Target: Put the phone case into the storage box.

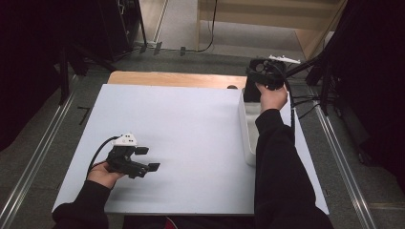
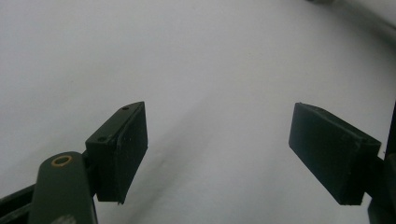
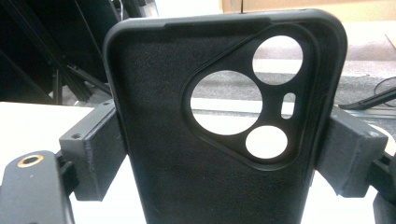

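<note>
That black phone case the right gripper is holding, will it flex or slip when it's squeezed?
The phone case is an empty thin shell with camera cutouts, so probably light and somewhat bendy. Its matte, grainy inside likely grips well. The right gripper clamps both edges, so it seems secure.

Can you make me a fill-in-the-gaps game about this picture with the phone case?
1. The right hand-held gripper is shut on a black phone ____.
2. The left hand-held gripper has ____ between its open jaws.
3. The phone case has ____ round holes and one small slot.
4. The right hand is above a long ____ bin at the table's right side.

Missing words: case; nothing; three; white
</note>
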`<state>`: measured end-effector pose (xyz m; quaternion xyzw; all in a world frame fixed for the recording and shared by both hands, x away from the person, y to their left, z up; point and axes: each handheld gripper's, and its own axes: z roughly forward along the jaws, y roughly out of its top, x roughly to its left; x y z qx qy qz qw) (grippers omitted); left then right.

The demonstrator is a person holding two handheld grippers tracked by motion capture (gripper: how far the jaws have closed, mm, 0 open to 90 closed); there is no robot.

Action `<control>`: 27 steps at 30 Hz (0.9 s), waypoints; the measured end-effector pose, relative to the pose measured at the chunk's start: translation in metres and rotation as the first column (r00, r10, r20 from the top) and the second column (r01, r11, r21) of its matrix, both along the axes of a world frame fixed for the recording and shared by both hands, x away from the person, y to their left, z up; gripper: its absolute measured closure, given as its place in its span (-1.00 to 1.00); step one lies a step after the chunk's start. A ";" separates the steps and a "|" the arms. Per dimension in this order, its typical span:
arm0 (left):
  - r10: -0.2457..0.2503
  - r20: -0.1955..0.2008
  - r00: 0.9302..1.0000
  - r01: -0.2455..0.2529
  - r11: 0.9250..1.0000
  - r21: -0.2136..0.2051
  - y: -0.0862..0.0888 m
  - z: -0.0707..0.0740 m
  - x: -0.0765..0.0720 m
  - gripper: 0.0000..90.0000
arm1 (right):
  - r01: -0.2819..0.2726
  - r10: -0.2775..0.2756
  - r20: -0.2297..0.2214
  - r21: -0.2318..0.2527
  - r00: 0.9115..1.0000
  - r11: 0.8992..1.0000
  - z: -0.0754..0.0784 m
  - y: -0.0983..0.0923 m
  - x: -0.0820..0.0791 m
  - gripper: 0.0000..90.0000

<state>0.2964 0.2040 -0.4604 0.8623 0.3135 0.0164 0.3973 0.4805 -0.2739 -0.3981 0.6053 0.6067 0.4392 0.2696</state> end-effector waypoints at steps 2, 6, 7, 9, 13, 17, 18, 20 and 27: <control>0.000 -0.001 1.000 0.000 1.000 0.001 0.000 0.000 0.000 -0.57 | -0.001 0.001 -0.003 -0.001 1.000 1.000 -0.003 0.000 0.000 -0.74; 0.000 -0.001 1.000 0.000 1.000 0.003 0.000 0.000 0.000 -0.57 | -0.005 0.005 -0.004 0.000 1.000 1.000 -0.007 0.001 0.001 -0.74; 0.001 0.000 1.000 -0.001 1.000 -0.004 0.000 0.000 0.000 -0.57 | -0.005 0.005 -0.005 -0.002 1.000 1.000 -0.009 0.002 0.001 -0.74; 0.003 -0.002 1.000 -0.003 1.000 -0.005 0.000 -0.001 0.000 -0.57 | -0.006 0.006 -0.008 -0.008 1.000 1.000 -0.011 0.003 0.002 -0.74; 0.000 -0.003 1.000 0.000 1.000 -0.006 0.000 -0.001 0.001 -0.57 | -0.006 0.006 -0.025 -0.008 1.000 1.000 -0.017 0.003 0.003 -0.74; 0.000 -0.003 1.000 -0.001 1.000 -0.005 -0.001 -0.001 0.001 -0.57 | -0.013 0.012 -0.051 -0.033 0.999 0.999 -0.024 0.005 0.004 -0.75; 0.000 -0.003 1.000 0.000 1.000 -0.005 0.000 -0.001 0.001 -0.57 | -0.018 0.016 -0.053 -0.039 0.998 0.999 -0.025 0.006 0.004 -0.75; 0.002 -0.003 1.000 -0.002 1.000 -0.005 0.000 -0.001 0.001 -0.57 | -0.023 0.020 -0.057 -0.042 0.998 0.999 -0.028 0.008 0.004 -0.75; 0.004 -0.004 1.000 -0.004 1.000 -0.004 0.000 -0.001 0.000 -0.57 | -0.027 0.017 -0.111 -0.098 0.994 0.995 -0.036 0.014 0.007 -0.77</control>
